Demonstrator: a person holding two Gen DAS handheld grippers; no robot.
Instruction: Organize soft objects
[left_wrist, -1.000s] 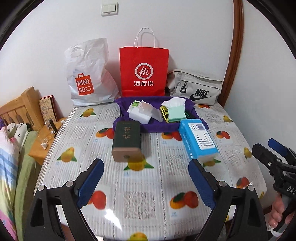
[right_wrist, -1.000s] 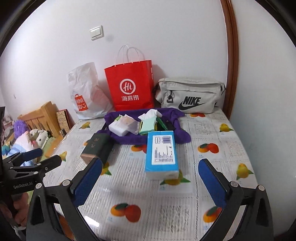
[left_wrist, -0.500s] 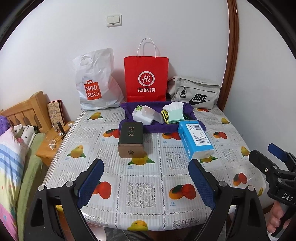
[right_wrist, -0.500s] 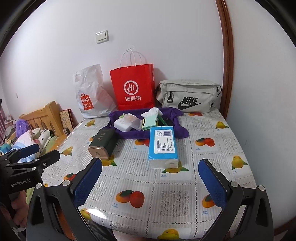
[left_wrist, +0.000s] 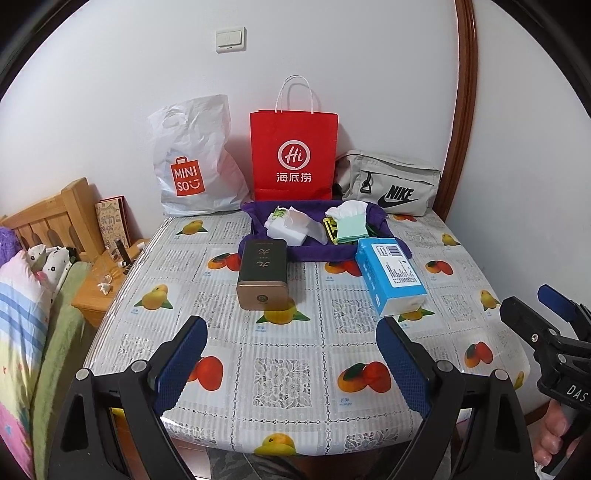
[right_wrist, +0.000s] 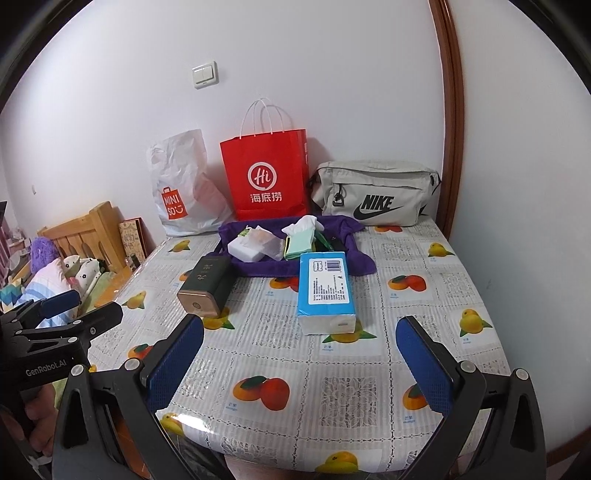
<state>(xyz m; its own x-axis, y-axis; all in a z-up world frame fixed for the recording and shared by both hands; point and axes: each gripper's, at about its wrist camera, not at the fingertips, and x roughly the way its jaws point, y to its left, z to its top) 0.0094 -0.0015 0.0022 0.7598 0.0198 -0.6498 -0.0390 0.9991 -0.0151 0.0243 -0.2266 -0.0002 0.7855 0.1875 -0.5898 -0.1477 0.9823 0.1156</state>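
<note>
In the left wrist view, the left gripper (left_wrist: 291, 339) fills the bottom of the frame, jaws spread wide and empty. Above it at centre lie a dark tin (left_wrist: 262, 273), then a blue tissue pack (left_wrist: 391, 277). Behind them, a purple cloth (left_wrist: 314, 251) holds the soft items. At lower right, the right gripper (right_wrist: 299, 343) is likewise spread, holding nothing.

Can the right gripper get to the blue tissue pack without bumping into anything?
Probably yes. The right gripper is open and empty, and the blue tissue pack lies straight ahead of it on the table, with only bare tablecloth between. The dark tin sits off to the side.
</note>
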